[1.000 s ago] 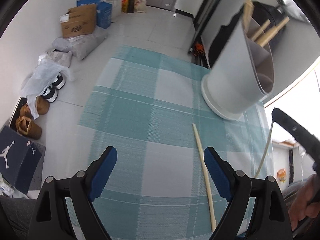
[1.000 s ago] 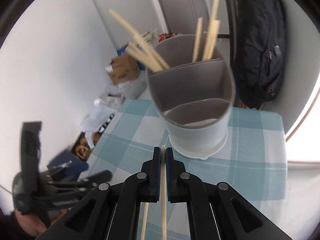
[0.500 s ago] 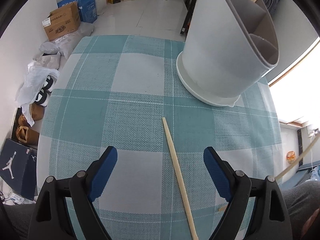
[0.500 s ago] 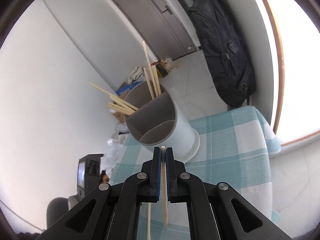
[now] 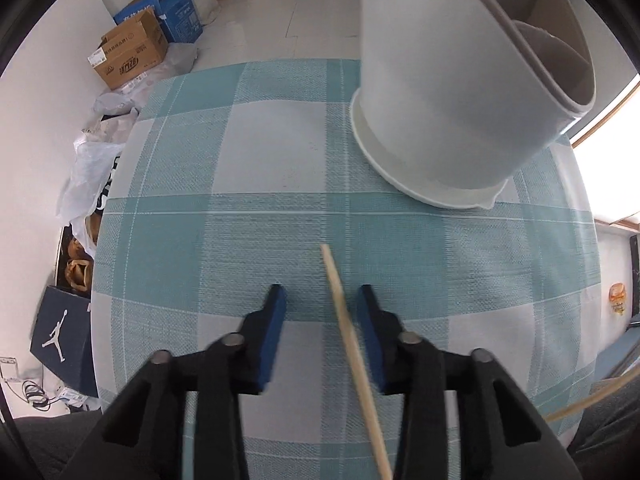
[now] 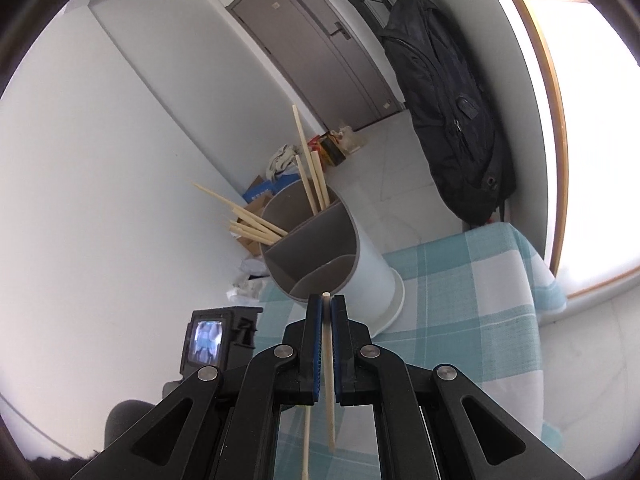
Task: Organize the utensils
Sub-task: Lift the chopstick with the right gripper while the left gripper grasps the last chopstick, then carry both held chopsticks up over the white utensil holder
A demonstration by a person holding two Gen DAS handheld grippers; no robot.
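A wooden chopstick [image 5: 348, 332] lies on the teal checked tablecloth [image 5: 248, 148]. My left gripper [image 5: 320, 300] is low over it, jaws partly closed on either side of the stick, apart from it. The grey divided utensil holder [image 5: 460, 92] stands just beyond to the right. My right gripper [image 6: 327, 304] is shut on another chopstick [image 6: 329, 368], held raised in front of the holder [image 6: 320, 248], which has several chopsticks [image 6: 308, 176] in its far compartments. The table chopstick also shows below in the right wrist view [image 6: 306, 436].
Cardboard boxes [image 5: 132, 56], bags and shoes lie on the floor left of the table. A black backpack [image 6: 452, 120] hangs by the door. The left gripper's camera back [image 6: 208, 340] shows in the right wrist view. A bright window is at the right.
My left gripper has dropped toward the table and narrowed its jaws around the lying chopstick. My right gripper has lifted and tilted with its chopstick still held.
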